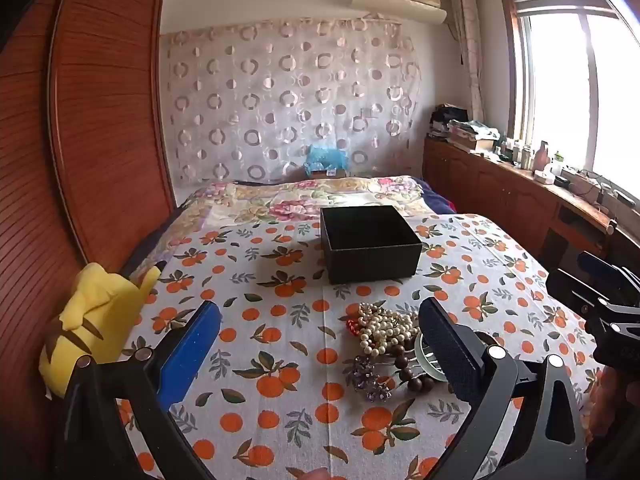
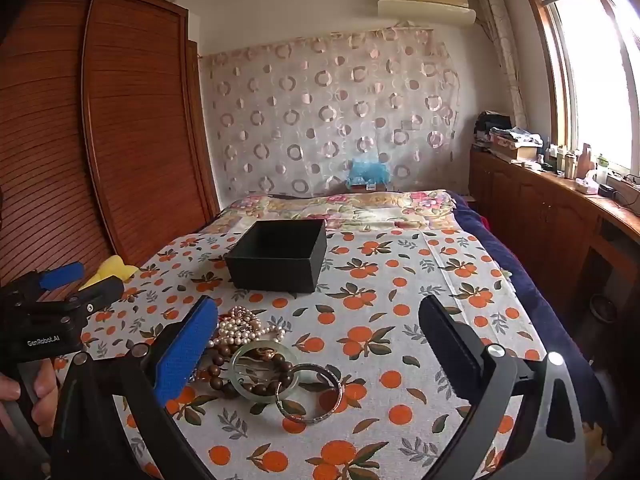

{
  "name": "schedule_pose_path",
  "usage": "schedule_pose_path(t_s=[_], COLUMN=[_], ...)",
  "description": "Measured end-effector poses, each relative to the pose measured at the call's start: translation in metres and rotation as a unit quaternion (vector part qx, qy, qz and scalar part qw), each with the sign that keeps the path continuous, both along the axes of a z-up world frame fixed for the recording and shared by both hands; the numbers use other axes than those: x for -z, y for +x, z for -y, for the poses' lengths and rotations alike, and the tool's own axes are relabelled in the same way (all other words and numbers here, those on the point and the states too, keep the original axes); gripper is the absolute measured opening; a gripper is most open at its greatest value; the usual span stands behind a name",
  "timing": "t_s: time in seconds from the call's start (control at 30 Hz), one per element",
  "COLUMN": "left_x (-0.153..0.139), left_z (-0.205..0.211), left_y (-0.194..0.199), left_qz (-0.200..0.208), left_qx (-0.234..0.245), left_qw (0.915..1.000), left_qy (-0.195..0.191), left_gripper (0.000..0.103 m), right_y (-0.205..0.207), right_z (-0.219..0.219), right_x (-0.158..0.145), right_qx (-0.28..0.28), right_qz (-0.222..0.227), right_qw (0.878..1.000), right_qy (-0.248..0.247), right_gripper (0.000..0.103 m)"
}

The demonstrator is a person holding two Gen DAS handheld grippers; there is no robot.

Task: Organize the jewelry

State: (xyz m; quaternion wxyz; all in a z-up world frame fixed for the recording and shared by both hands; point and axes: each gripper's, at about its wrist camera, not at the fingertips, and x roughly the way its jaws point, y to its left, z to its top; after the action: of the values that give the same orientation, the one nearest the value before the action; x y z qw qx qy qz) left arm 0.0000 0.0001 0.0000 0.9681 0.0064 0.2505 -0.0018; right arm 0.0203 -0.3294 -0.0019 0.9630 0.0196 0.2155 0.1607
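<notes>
A pile of jewelry lies on the orange-print cloth (image 1: 280, 360): a pearl necklace (image 1: 384, 330), brown wooden beads (image 1: 412, 372), a purple crystal piece (image 1: 370, 378). The right wrist view shows the pearls (image 2: 244, 326), a pale green jade bangle (image 2: 240, 388), wooden beads (image 2: 224, 380) and a metal bangle (image 2: 328, 416). An open, empty black box (image 1: 370, 244) (image 2: 280, 254) stands beyond the pile. My left gripper (image 1: 320, 320) is open, the pile by its right finger. My right gripper (image 2: 318, 320) is open, the pile by its left finger.
A yellow plush toy (image 1: 96, 316) lies at the bed's left edge beside a wooden wardrobe (image 1: 80, 140). A floral quilt (image 1: 312, 196) covers the far bed. A wooden cabinet (image 2: 560, 208) with clutter runs along the right under the window.
</notes>
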Motion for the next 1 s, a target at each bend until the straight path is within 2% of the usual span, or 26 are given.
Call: schedule_pose_path(t_s=[1.0], left_x=[-0.005], left_z=[0.010], left_y=[-0.003], left_qz=[0.010], left_qx=[0.002], left_qw=[0.9999], left_qy=[0.001], left_gripper=[0.096], right_y=[0.001], right_z=[0.002], right_x=[0.002], right_qx=[0.004], right_qz=[-0.001], right_qw=[1.000], right_qy=[0.003], right_gripper=[0.101])
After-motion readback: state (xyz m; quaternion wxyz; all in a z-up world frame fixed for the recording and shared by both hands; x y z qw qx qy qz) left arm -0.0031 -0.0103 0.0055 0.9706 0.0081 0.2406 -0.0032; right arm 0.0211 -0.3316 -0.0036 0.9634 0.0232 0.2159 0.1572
